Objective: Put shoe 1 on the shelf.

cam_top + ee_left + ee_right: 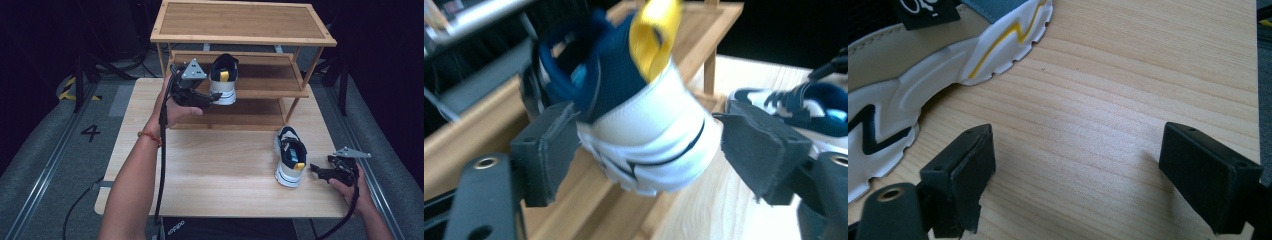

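The left gripper [214, 98] stands at the middle shelf [260, 89] of the bamboo rack [243, 22] with its jaws spread wide around the heel of a navy-and-white shoe [223, 79]; from the left gripper view the pads [549, 150] sit on either side of that heel [654, 145] with a sliver of daylight, so the shoe looks let go, resting on the shelf near its front edge. That is where I'd worry: the heel seems to hang close to the lip, and if the hand pulls back crookedly a pad could catch the yellow pull tab [655, 35] or the collar and drag the shoe off onto the table [215, 170]. The right gripper [320, 172] waits low on the table, jaws likewise open with nothing between them, just beside the second shoe [290, 156], which lies flat near the right edge. Coming in at the sole from that angle, its near pad [965, 175] could shove the shoe sideways rather than straddle it, and a shallow pinch on the rounded white midsole [893, 125] may well slip once lifted.
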### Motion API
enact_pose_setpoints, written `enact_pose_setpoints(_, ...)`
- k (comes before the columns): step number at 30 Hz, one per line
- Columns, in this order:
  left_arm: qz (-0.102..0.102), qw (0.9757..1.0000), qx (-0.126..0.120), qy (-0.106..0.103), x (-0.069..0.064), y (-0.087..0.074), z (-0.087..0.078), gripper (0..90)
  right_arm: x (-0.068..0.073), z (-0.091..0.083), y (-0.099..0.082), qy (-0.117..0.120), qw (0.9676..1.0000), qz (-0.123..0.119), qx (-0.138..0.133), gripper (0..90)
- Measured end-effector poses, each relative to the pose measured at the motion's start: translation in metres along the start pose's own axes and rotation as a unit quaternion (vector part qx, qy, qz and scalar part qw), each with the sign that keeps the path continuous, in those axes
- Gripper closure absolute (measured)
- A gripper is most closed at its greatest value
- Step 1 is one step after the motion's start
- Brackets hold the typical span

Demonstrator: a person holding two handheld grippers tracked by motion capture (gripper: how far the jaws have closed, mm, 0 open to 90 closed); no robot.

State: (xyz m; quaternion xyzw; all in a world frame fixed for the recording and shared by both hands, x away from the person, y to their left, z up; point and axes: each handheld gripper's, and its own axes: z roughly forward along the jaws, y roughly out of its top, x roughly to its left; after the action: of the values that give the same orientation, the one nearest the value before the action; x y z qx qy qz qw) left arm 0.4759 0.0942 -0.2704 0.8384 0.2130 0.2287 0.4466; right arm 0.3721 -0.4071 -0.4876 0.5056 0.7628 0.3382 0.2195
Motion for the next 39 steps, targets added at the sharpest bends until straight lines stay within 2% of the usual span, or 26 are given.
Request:
enact_pose_setpoints(4,0.0,0.9998,0.02,-0.004,0.0,-0.004,0.018,22.5,0.0,0.0,0.0,0.0,1.0,0.0,0.0,15.5)
enact_pose_setpoints(7,-0.017,0.9997,0.014,-0.012,0.0,-0.005,0.026,14.7,0.0,0.0,0.0,0.0,1.0,0.0,0.0,15.5)
enact_pose_setpoints(11,-0.022,0.9998,0.006,-0.001,-0.001,-0.003,0.034,14.9,0.0,0.0,0.0,0.0,1.0,0.0,0.0,15.5)
enact_pose_setpoints(12,-0.024,0.9997,0.004,0.002,-0.001,-0.002,0.037,14.9,0.0,0.0,0.0,0.0,1.0,0.0,0.0,15.4)
enact_pose_setpoints(16,-0.029,0.9983,0.004,0.049,-0.005,0.004,0.053,15.8,0.0,0.0,0.0,0.0,1.0,0.0,0.0,15.5)
enact_pose_setpoints(18,-0.033,0.9975,0.0,0.063,-0.005,0.006,0.06,16.2,0.0,0.0,0.0,0.0,1.0,0.0,-0.001,15.5)
enact_pose_setpoints(19,-0.033,0.9973,0.004,0.066,-0.004,0.007,0.062,16.2,0.0,0.0,0.0,0.0,1.0,0.0,0.0,15.5)
enact_pose_setpoints(21,-0.044,0.9965,0.006,0.07,-0.001,0.01,0.068,16.1,0.0,0.0,0.0,0.0,1.0,0.0,-0.001,15.5)
enact_pose_setpoints(23,-0.042,0.9965,0.009,0.071,0.001,0.01,0.07,16.0,0.0,0.0,0.0,0.0,1.0,0.0,0.0,15.5)
enact_pose_setpoints(25,-0.052,0.9957,0.011,0.076,0.006,0.011,0.077,16.3,0.0,0.0,0.0,0.0,1.0,0.0,0.0,15.5)
enact_pose_setpoints(27,-0.06,0.9956,0.008,0.071,0.009,0.011,0.079,15.7,0.0,0.0,0.0,0.0,1.0,-0.001,0.0,15.6)
enact_pose_setpoints(32,-0.063,0.9959,0.004,0.065,0.006,0.008,0.075,17.4,0.0,0.0,0.0,0.002,1.0,-0.003,0.0,15.6)
enact_pose_setpoints(37,-0.048,0.9977,-0.004,0.049,0.001,0.001,0.056,17.4,0.0,0.0,0.0,0.001,1.0,-0.004,0.0,15.6)
enact_pose_setpoints(39,-0.041,0.9979,0.002,0.05,-0.001,-0.003,0.048,17.4,0.0,0.0,0.0,0.002,1.0,-0.003,0.0,15.6)
